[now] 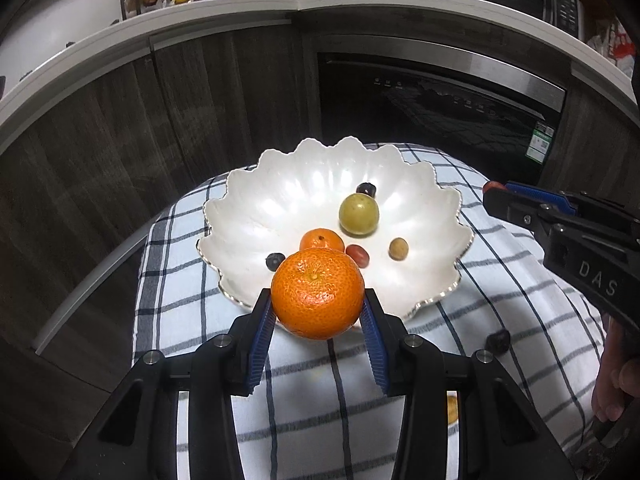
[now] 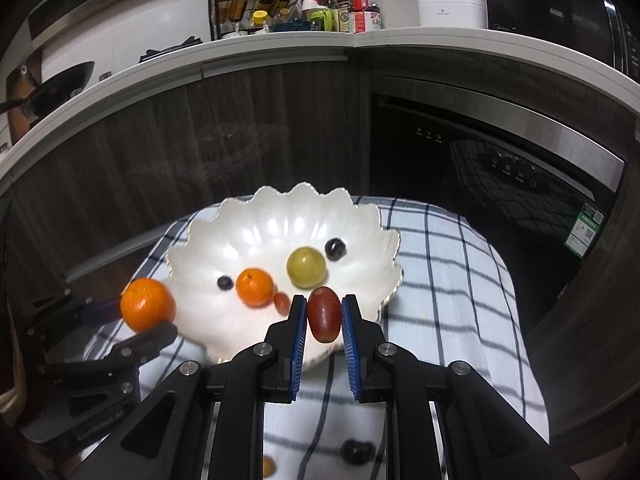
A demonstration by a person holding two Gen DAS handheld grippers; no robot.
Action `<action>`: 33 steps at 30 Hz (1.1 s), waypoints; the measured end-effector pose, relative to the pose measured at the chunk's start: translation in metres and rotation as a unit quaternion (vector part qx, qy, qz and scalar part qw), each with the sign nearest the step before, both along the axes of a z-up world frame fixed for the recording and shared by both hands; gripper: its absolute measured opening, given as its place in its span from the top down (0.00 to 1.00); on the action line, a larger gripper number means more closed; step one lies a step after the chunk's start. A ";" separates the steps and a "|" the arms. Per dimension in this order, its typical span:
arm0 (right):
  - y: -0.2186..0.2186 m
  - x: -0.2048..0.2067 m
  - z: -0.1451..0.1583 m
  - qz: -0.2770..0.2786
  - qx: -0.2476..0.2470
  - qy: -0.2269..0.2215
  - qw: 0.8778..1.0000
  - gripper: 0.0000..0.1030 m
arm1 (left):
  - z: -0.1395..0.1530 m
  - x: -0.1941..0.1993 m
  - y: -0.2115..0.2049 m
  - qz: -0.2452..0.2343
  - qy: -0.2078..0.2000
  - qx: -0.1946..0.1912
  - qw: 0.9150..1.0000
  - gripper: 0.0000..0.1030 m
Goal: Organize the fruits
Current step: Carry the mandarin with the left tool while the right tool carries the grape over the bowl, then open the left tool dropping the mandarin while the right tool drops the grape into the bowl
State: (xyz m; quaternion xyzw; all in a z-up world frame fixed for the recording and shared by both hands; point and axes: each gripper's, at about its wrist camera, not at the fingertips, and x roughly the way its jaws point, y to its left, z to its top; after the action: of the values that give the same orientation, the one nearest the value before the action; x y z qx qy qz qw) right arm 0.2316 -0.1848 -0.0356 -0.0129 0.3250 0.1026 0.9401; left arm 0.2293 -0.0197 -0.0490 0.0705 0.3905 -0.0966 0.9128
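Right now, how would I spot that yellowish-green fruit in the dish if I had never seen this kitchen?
Find the white scalloped bowl on the checked cloth in front of the dark cabinets. Near its middle sits the yellowish-green fruit, round and smooth. It is the only green one, larger than the dark grape beside it and paler than the small orange.

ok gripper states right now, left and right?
Left gripper: closed on the large orange.
Right gripper: closed on the red grape.
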 end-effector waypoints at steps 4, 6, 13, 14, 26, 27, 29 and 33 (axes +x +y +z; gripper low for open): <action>-0.002 0.017 0.000 -0.004 0.001 0.004 1.000 0.81 | -0.002 0.012 -0.001 0.004 0.006 0.002 1.000 0.59; -0.002 0.022 0.000 -0.005 -0.002 0.005 1.000 0.81 | -0.003 0.018 -0.002 0.006 0.010 0.001 1.000 0.59; -0.008 0.050 -0.005 -0.008 0.000 0.023 1.000 0.81 | -0.012 0.034 -0.008 0.009 0.029 -0.004 1.000 0.59; -0.009 0.055 -0.007 -0.007 0.002 0.030 1.000 0.81 | -0.014 0.035 -0.009 0.009 0.032 -0.003 0.999 0.59; -0.002 0.087 -0.030 0.000 -0.008 0.071 0.997 0.81 | -0.030 0.045 -0.018 0.004 0.059 -0.001 0.998 0.59; -0.002 0.088 -0.031 0.001 -0.008 0.073 0.997 0.81 | -0.031 0.046 -0.018 0.003 0.061 0.000 0.998 0.59; -0.001 0.090 -0.033 0.001 -0.010 0.076 0.997 0.81 | -0.032 0.046 -0.018 0.003 0.063 0.000 0.998 0.59; -0.004 0.097 -0.038 -0.007 -0.008 0.083 0.996 0.81 | -0.035 0.048 -0.018 0.002 0.068 -0.001 0.998 0.59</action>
State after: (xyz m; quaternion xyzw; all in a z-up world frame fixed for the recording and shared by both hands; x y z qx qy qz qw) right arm 0.3281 -0.1887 -0.0735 -0.0101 0.4027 0.0941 0.9104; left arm 0.2774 -0.0379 -0.0837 0.0614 0.4521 -0.0997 0.8843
